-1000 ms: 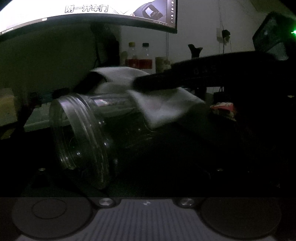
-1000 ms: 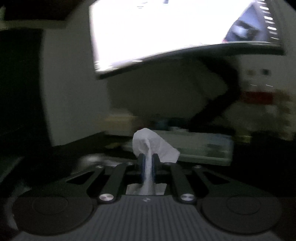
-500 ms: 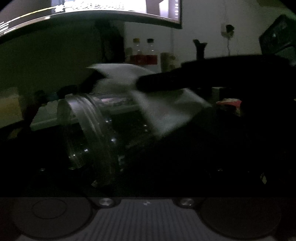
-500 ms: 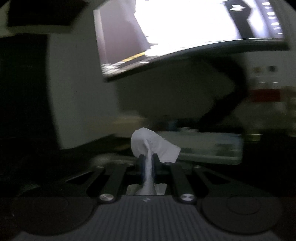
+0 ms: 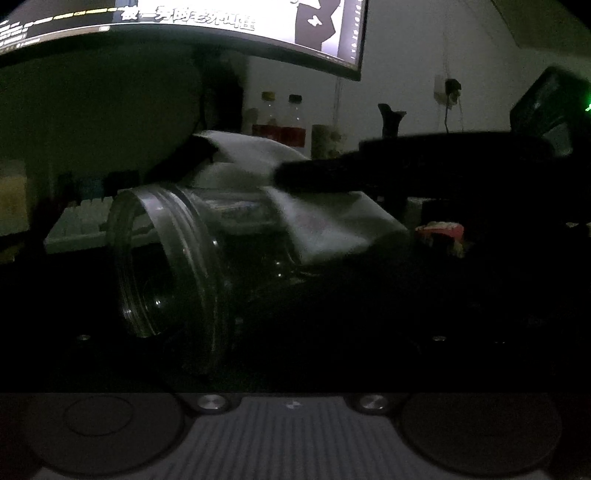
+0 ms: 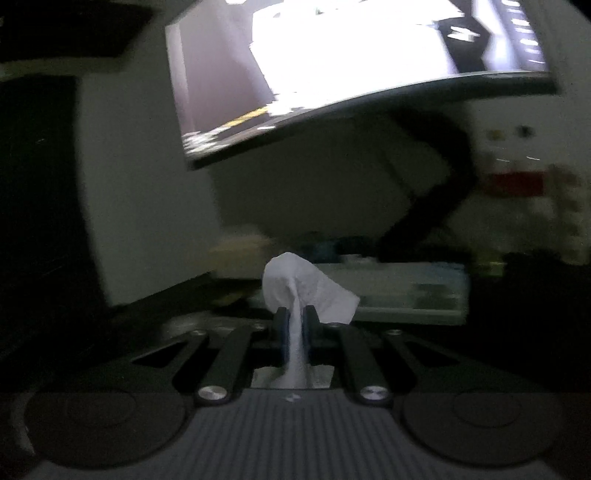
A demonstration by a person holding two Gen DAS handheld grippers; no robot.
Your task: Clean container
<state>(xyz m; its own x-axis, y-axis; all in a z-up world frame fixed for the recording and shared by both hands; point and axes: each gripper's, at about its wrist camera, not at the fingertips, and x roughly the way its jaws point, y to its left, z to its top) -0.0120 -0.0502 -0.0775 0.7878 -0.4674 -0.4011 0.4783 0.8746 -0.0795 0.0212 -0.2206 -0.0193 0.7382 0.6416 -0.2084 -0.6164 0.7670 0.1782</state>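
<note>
Clear jar (image 5: 173, 266) lying sideways, white tissue (image 5: 325, 225) draped on it, room very dark.
Left view: jar mouth faces left, close in front of the left hand-held gripper (fingers lost in the dark, cannot tell its opening); tissue lies over the jar's upper right side under the right hand-held gripper (image 6: 294, 328), whose fingers (image 6: 282, 332) pinch the tissue tight; lit monitor (image 5: 221, 22) above, two bottles (image 5: 282, 118) behind, keyboard (image 5: 79, 225) far left.
</note>
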